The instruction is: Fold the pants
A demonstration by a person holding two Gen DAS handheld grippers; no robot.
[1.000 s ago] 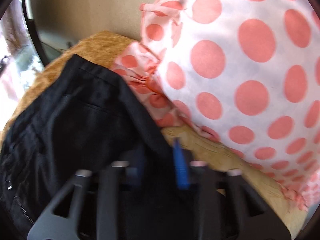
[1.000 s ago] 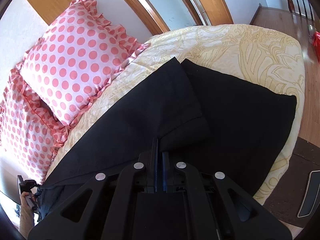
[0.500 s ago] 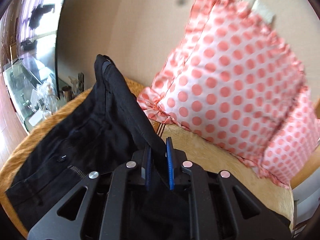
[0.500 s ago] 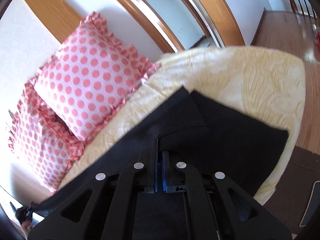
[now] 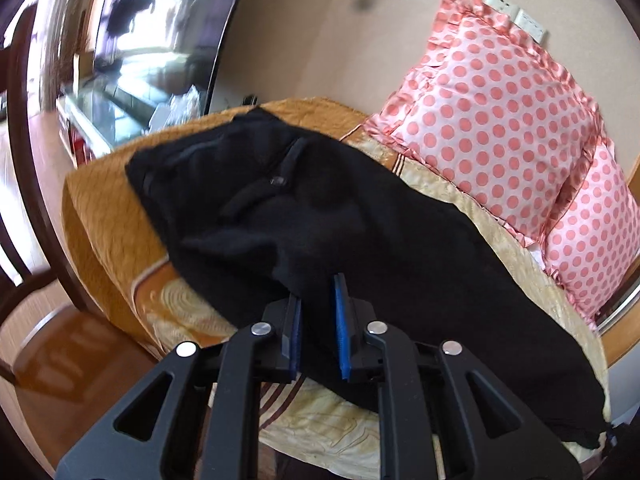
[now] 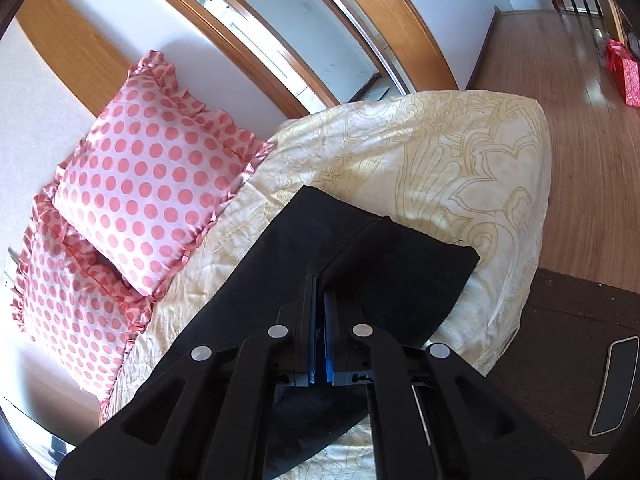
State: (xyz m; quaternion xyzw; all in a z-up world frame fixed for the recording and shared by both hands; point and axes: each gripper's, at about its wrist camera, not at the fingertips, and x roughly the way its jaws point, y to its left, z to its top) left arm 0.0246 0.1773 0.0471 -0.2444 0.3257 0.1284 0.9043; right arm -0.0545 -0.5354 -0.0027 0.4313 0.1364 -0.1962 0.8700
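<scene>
The black pants [image 5: 360, 216] lie stretched across the bed [image 5: 108, 208], over a yellow patterned bedspread. In the left wrist view the waist end, with its button and fly, sits toward 11 o'clock, and the legs run down to 4 o'clock, where the far end hangs at the bed's edge.

The left gripper [image 5: 318, 320] comes in from 6 o'clock. Its jaws stand a little apart and have just been opening; a fold of the black cloth lies in the gap between the blue pads. Whether the pads press on that fold cannot be told; the cloth looks slack there.

In the right wrist view the right gripper [image 6: 319, 316] also enters from 6 o'clock. Its jaws are together, with only a thin slit between the blue pads, and they pinch a raised ridge of the pants at the leg end. From that pinch the cloth falls away in two flat panels, one toward 11 o'clock, one toward 2 o'clock, with square hems lying on the bedspread.

Two pink polka-dot pillows [image 6: 148, 176] lean on the wall at 9 to 10 o'clock, just beside the pants. Wooden floor [image 6: 580, 120] shows at 2 o'clock.
</scene>
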